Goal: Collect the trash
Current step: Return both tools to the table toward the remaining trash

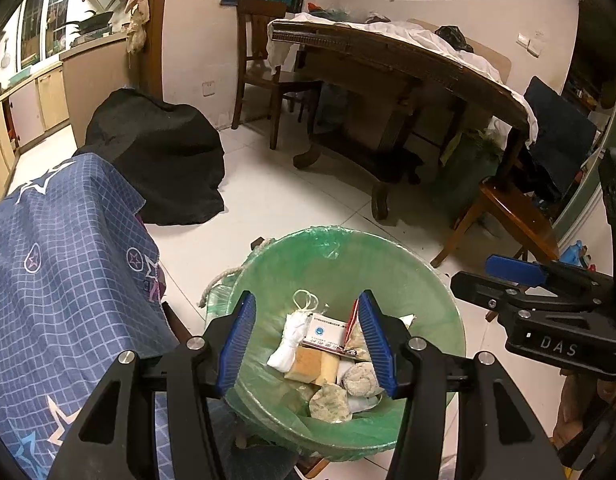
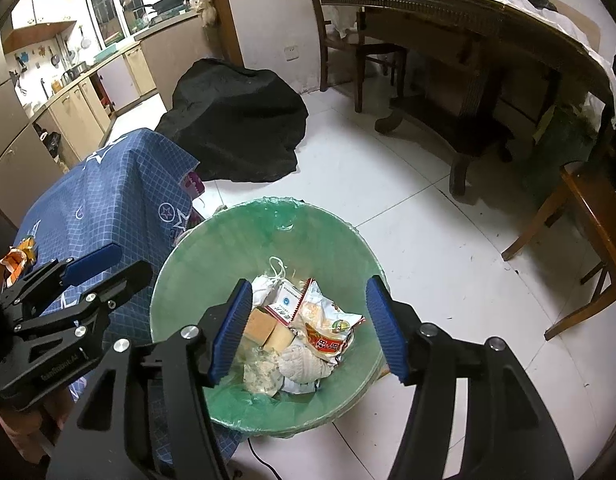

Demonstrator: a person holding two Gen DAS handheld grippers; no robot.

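Right wrist view: the trash (image 2: 308, 320) (wrappers, sponges, wadded paper) lies inside the green-lined bin (image 2: 211, 240) on the floor. Right gripper (image 2: 308, 328) and left gripper (image 1: 305, 338) hover above with fingers apart, empty. Swinging away carelessly could catch the liner and tip the bin.
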